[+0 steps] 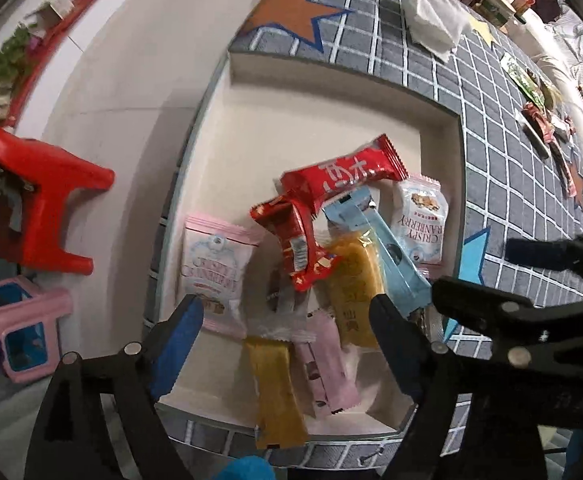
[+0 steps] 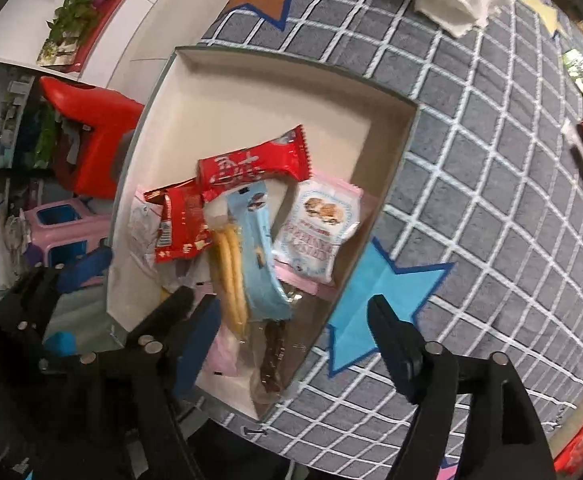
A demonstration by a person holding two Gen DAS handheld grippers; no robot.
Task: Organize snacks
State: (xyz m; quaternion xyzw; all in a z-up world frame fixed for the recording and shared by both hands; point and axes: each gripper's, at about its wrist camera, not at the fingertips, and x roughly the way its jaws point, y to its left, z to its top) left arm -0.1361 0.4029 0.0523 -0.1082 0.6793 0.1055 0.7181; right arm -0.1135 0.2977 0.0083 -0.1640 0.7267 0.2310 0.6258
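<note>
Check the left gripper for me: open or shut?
Open. In the left wrist view the left gripper has its blue pads spread wide above the box, and no snack is pinched between them.

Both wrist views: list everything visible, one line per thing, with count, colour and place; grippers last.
box: one, cream inside, on the rug.
rug: one, grey with white grid and coloured stars, under the box.
red snack packs: two, red, in the box on top of the pile.
cranberry packs: two, pink and white, one at each side of the pile.
blue bar: one, light blue, in the box.
yellow packs: two, yellow, in the box.
pink stick: one, pink, near the box's front wall.
white cloth: one, on the rug beyond the box.
red stool: one, on the floor beside the box.
left gripper: jaws open, above the box.
right gripper: jaws open, over the box's edge.
</note>
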